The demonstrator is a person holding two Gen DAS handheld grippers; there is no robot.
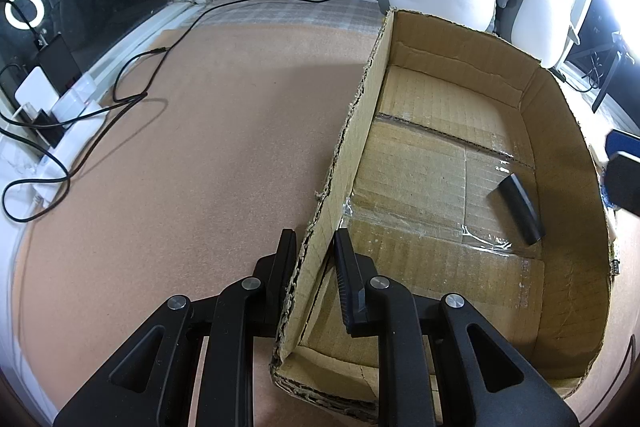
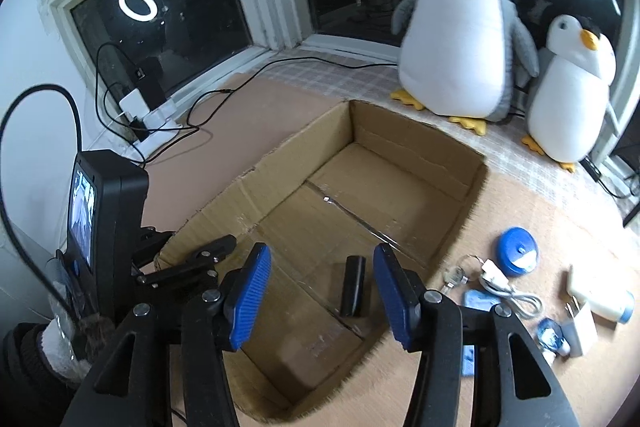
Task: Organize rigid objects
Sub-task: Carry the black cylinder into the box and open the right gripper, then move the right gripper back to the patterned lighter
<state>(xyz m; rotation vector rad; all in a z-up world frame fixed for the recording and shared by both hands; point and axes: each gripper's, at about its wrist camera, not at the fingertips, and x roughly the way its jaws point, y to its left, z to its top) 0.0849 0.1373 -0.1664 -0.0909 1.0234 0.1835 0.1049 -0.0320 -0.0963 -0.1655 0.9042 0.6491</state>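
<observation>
The small black block (image 2: 353, 285) lies flat on the floor of the cardboard box (image 2: 420, 163), near the box's right wall and well apart from the other three walls. Most of the box floor around it is bare. The right gripper (image 2: 322, 291) hangs above the box with its blue fingers (image 2: 248, 301) spread apart; the block lies below the gap and nothing is gripped. The left gripper (image 1: 310, 247) has its black fingers (image 1: 285, 247) clenched on the box's left wall, one finger outside and one inside, near the box's near corner. The box's top edges are torn and rough. Outside the right wall, on the bench (image 2: 520, 211), lie a blue round case (image 2: 517, 251), a white cable (image 2: 508, 287) and a white plug (image 2: 580, 331), close together. Past the box's far wall stand two toy penguins (image 2: 460, 39). Left of the box the bench is open, with black cords (image 1: 120, 95) at its far edge.
</observation>
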